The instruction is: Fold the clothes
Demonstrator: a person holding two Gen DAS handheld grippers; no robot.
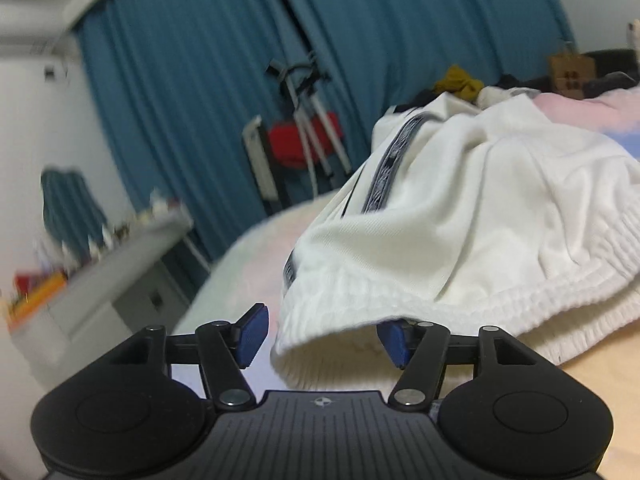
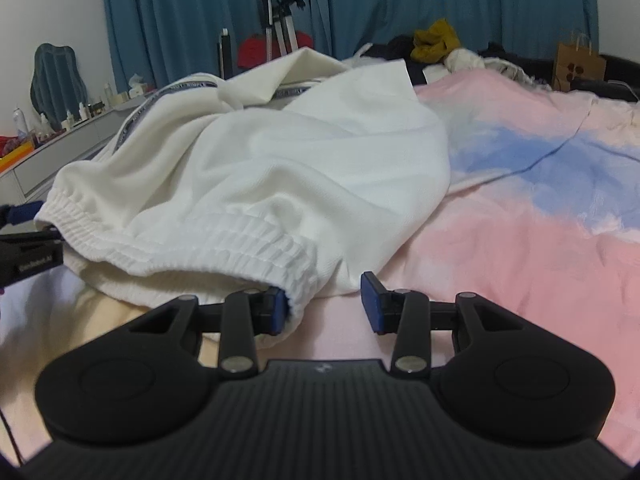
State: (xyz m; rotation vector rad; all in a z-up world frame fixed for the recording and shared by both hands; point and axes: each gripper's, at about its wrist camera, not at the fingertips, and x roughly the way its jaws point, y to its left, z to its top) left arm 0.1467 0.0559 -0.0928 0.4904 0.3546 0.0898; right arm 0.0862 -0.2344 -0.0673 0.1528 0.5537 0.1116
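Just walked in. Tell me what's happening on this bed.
A person is working with two handheld grippers on a pair of white shorts lying rumpled on a pink and blue bedspread. Both grippers are at the elastic waistband. The left gripper is open with a waistband corner between its jaws, not pinched. The right gripper is also open, its left pad touching the other waistband corner. Nothing is folded yet.

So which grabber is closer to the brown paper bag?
The right gripper. It sits at the right end of the white shorts' waistband, on the side toward the brown paper bag. The left gripper is at the waistband's far left end.
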